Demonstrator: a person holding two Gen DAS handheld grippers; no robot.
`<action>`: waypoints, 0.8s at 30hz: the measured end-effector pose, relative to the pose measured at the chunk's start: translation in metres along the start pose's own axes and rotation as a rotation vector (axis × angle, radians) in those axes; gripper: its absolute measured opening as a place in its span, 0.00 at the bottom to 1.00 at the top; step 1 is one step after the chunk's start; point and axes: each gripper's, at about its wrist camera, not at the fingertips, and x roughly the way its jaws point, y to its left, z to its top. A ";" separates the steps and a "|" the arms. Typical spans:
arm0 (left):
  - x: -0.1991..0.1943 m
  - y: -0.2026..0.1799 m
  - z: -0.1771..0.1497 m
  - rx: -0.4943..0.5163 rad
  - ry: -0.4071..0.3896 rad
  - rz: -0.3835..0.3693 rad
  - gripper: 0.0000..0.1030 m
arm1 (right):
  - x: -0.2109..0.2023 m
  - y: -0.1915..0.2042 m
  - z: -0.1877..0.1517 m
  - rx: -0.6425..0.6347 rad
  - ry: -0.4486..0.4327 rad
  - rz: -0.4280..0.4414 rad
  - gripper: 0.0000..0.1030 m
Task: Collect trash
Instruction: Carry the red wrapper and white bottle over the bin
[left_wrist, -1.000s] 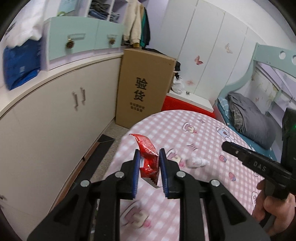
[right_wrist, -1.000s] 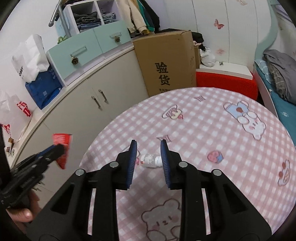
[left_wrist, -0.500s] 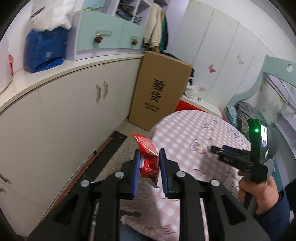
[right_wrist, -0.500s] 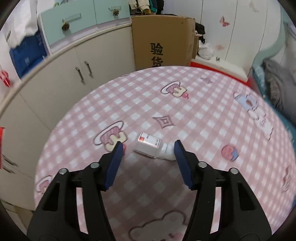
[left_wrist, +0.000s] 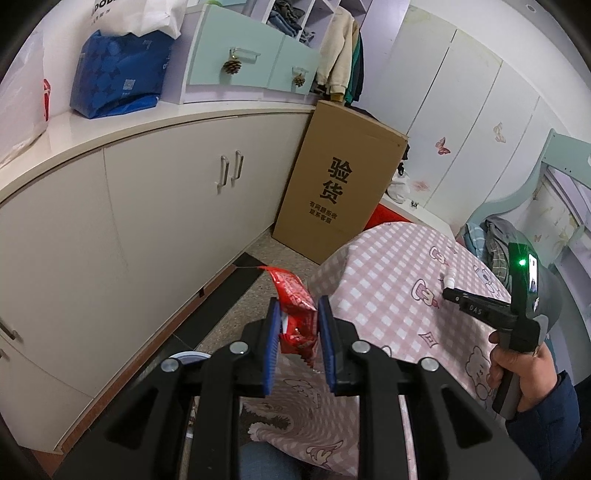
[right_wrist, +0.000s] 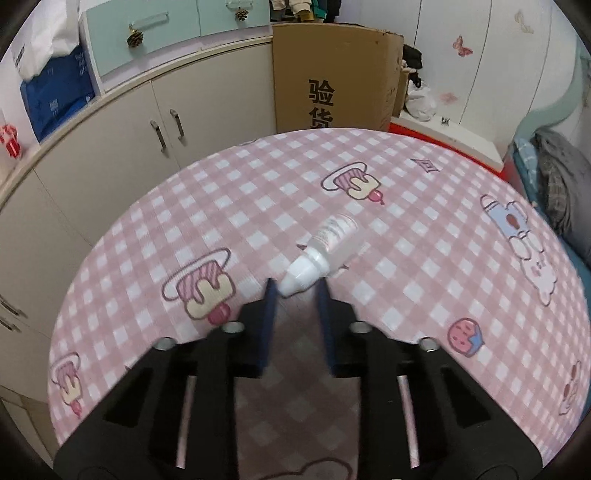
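a: what has the left hand-held gripper (left_wrist: 297, 321) got?

b: a red wrapper (left_wrist: 295, 317), pinched between the two blue pads, jaws nearly together. the top of the wrapper sticks up past the fingertips; its lower part is hidden behind the pads, so i can't read what's printed on it. it hangs off the edge of the surface (left_wrist: 399, 295), over the floor (left_wrist: 255, 295) by the cabinets (left_wrist: 166, 206).

a: and the right hand-held gripper (right_wrist: 295, 295)?

b: its jaws are closing, with the white cap of a small bottle (right_wrist: 325, 247) between the fingertips. the view is blurred, so i can't tell whether the pads are pressing on the cap already. the bottle lies on its side on the pink checked cloth, cap towards the camera, body pointing away. its label is too smeared to read.

a: can you see that gripper from the other camera?

b: yes, from the side, at the right edge, held by a hand (left_wrist: 517, 369) in a dark blue sleeve (left_wrist: 543, 432). only the white tip of the bottle shows at its fingertips there; the rest is hidden.

a: anything else cut off?

b: a round pale rim (left_wrist: 186, 356) peeks out low behind the left gripper's body; i can't say what it is. a cardboard box (left_wrist: 340, 184) stands on the floor beyond the surface, its base hidden in the right view.
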 end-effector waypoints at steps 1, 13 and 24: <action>0.000 0.001 0.001 -0.002 0.000 0.001 0.19 | 0.001 -0.002 0.000 0.019 -0.001 0.009 0.16; -0.005 0.014 -0.003 -0.026 -0.004 0.018 0.19 | -0.006 0.004 0.000 0.062 -0.002 0.011 0.40; -0.010 0.029 -0.002 -0.044 -0.014 0.042 0.19 | 0.002 0.030 0.025 0.026 -0.030 0.061 0.23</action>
